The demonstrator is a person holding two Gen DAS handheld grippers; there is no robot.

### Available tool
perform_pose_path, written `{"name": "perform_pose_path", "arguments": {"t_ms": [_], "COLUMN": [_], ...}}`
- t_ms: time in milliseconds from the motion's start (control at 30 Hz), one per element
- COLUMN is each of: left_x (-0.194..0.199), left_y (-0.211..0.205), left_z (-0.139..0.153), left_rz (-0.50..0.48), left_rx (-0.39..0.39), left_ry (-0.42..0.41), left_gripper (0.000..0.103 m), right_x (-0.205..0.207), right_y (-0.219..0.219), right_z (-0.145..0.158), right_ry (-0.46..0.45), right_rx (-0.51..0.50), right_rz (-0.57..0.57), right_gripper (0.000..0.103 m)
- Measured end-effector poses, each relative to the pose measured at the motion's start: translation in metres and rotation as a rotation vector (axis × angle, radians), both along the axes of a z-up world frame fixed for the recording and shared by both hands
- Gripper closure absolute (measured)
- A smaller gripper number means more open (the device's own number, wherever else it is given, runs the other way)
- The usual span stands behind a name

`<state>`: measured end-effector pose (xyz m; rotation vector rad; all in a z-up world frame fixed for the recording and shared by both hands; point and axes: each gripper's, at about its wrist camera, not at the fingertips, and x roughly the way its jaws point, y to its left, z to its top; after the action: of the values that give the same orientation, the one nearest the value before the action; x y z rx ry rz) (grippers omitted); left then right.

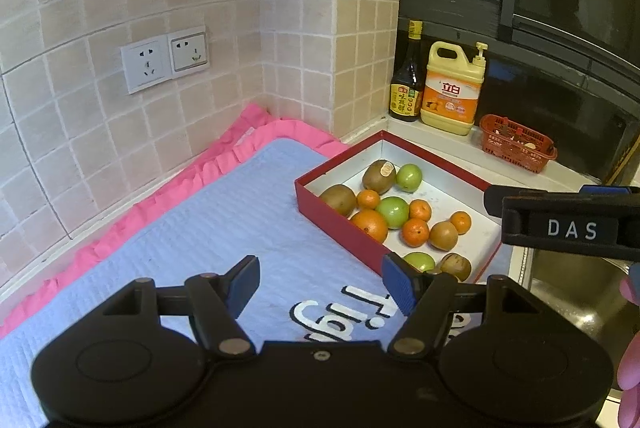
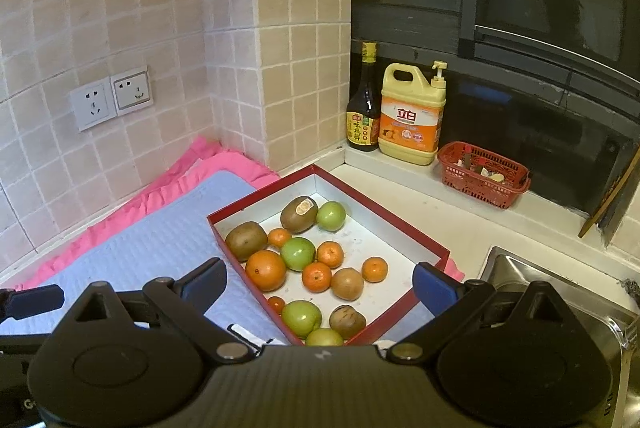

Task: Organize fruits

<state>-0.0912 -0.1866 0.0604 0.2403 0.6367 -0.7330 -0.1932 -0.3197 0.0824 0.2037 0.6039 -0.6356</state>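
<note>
The fingers (image 1: 242, 282) of the left gripper (image 1: 320, 286) stand apart with nothing between them, above the pale blue mat (image 1: 192, 228) near the front edge of the desk (image 2: 420, 196). The right gripper (image 2: 320, 284) also has its fingers (image 2: 206, 278) spread wide and empty, hanging over the near end of the red box (image 2: 384, 206).

The mat, with its pink ruffled border, covers the left part of the desk up to the tiled wall. The red box lies at the mat's right edge, one corner pointing toward the back corner of the desk. Loose on its white floor lie all the fruits: one large orange (image 2: 265, 270), kiwis (image 2: 246, 240), green apples (image 2: 298, 253) and small tangerines (image 2: 317, 277), several touching.

The orange looks firm and fairly heavy; a grip across its middle should hold. Kiwis are likely softer and bruise easily, so light pressure on the long sides suits them. The round apples may be smooth and slip. Tangerines are light with loose, yielding skin.
</note>
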Motion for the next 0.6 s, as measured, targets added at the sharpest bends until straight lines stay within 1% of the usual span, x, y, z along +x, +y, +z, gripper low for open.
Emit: {"name": "perform_pose_path", "arguments": {"t_ms": [600], "left_x": [0.014], "left_y": [-0.001], "left_z": [-0.006], "left_rz": [0.023], "left_rx": [0.007], "left_ry": [0.016], "left_gripper": [0.023], "right_x": [0.025], "right_y": [0.002], "right_z": [-0.007], "right_ry": [0.028], "right_rx": [0.015], "right_rz": [0.038], "right_gripper": [0.002]}}
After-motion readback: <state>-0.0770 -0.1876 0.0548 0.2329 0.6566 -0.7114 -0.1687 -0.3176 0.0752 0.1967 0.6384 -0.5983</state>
